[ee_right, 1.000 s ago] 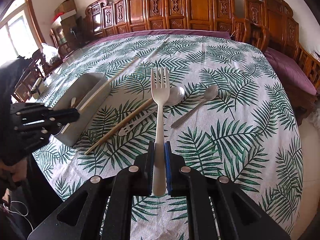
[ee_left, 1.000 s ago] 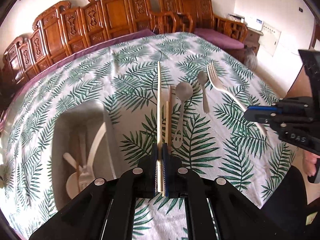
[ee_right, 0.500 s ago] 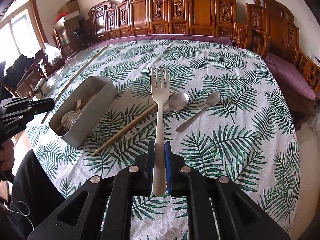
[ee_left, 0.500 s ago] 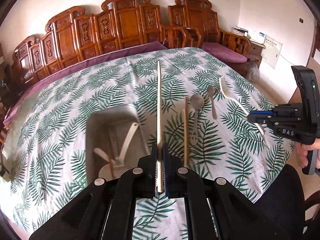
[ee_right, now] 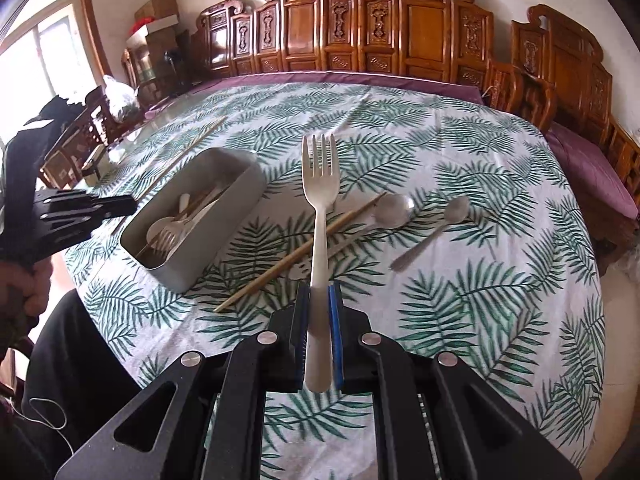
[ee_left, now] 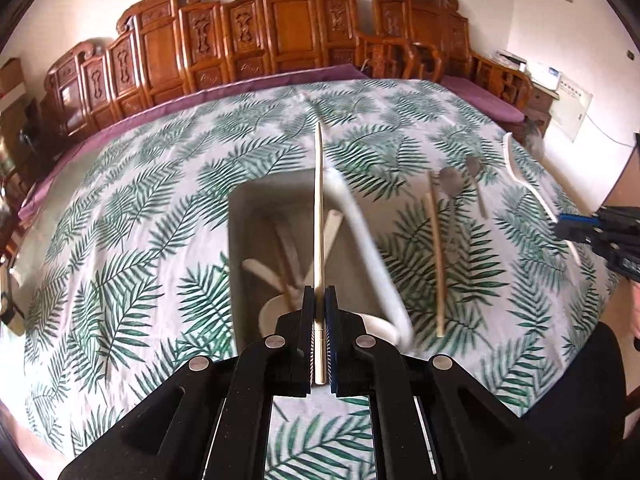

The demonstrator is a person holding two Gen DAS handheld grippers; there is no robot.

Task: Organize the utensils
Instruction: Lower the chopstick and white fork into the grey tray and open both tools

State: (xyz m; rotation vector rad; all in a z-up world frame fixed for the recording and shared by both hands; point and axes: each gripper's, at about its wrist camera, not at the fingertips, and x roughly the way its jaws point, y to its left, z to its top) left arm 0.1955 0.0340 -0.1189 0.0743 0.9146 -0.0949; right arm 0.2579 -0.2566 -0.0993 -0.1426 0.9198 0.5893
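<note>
My left gripper (ee_left: 319,300) is shut on a wooden chopstick (ee_left: 318,216) and holds it above the grey utensil box (ee_left: 256,200), which holds several white utensils. My right gripper (ee_right: 319,300) is shut on a white plastic fork (ee_right: 319,200), held over the table right of the box (ee_right: 240,184). On the cloth lie a second chopstick (ee_right: 300,252), a large metal spoon (ee_right: 394,206) and a small metal spoon (ee_right: 436,232). The left gripper (ee_right: 120,206) shows at the left of the right wrist view, and the right gripper (ee_left: 576,228) with the fork (ee_left: 520,176) at the right of the left wrist view.
A round table with a green fern-print cloth (ee_right: 460,312) carries everything. Carved wooden chairs (ee_right: 400,24) ring its far side. The person's dark clothing (ee_right: 68,360) is at the near edge. Boxes and a bag (ee_right: 120,96) stand at the far left.
My left gripper has carried the chopstick leftwards from above the loose utensils to above the grey box. The right gripper has kept hold of the fork and shifted slightly.
</note>
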